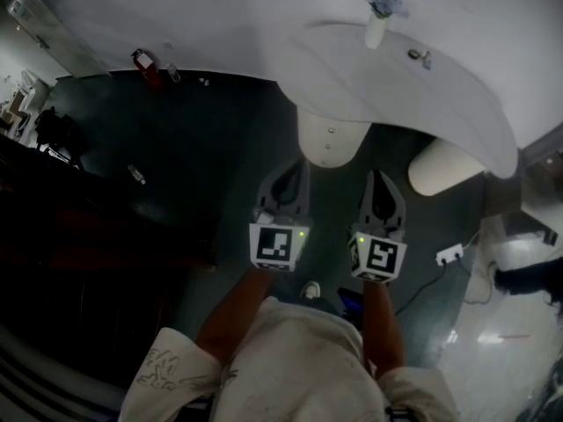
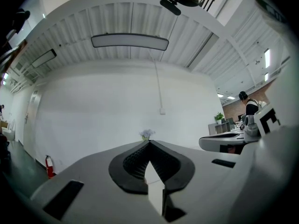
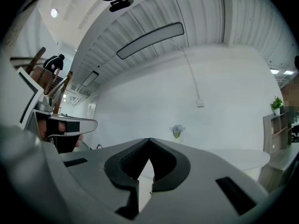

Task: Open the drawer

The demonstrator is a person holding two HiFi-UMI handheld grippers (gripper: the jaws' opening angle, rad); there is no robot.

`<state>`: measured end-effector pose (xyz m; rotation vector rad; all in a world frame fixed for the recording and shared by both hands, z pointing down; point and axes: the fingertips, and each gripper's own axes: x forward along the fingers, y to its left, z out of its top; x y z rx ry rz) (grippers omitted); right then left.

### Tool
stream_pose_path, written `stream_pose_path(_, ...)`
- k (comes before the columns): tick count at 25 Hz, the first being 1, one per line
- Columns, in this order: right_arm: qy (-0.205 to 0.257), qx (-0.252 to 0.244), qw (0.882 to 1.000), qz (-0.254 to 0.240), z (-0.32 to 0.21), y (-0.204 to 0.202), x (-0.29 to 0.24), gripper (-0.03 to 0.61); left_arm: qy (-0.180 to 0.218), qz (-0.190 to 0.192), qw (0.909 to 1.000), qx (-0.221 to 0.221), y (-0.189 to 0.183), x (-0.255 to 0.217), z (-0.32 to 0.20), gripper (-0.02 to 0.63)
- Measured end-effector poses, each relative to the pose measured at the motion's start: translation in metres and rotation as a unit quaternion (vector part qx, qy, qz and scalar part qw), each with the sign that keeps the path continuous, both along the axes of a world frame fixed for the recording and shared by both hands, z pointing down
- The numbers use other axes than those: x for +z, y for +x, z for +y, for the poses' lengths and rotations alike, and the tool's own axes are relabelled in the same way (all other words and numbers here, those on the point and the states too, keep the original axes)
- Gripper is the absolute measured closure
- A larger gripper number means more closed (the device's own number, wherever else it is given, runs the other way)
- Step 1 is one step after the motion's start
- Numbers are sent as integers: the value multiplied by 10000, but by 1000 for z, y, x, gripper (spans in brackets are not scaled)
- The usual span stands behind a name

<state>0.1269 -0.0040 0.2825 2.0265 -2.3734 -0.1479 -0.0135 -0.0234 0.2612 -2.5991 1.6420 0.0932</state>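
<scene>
Drawer [image 1: 330,141]: probably the white rounded front with small dark knob [image 1: 330,131], under curved white desk [image 1: 457,95]; my left gripper [image 1: 297,167] and right gripper [image 1: 378,178] short of desk, jaws pressed together, empty. Likely light, rigid; pinch knob

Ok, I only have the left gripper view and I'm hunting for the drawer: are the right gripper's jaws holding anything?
Observer: No. The right gripper view shows the right gripper with its jaws together and nothing between them.
Operator: What's below the grippers?
Observer: In the head view, dark floor, with the white table's pedestal just ahead.
Operator: Any drawer there?
Observer: None that I can make out in any view. Right of the pedestal stands only a white cylinder.
</scene>
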Motion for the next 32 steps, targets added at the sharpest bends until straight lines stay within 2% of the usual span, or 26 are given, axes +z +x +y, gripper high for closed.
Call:
stream_pose_path(13, -308, 382, 9988, 88, -102, -51, 15, 575, -151, 69, 9992, 365, -42, 12, -120, 612)
stream_pose_path(20, -428, 464, 9979, 148, -140, -67, 48, 575, -194, 147, 9977, 632, -38, 37, -159, 612)
stream_pose_path(24, -648, 415, 9968, 212, -158, -62, 90, 575, -351, 299, 9973, 580, -28, 64, -176, 612)
stream_pose_path(32, -1367, 244, 9902, 132, -202, -40, 212, 575, -601, 274, 9974, 304, -6, 140, -196, 612)
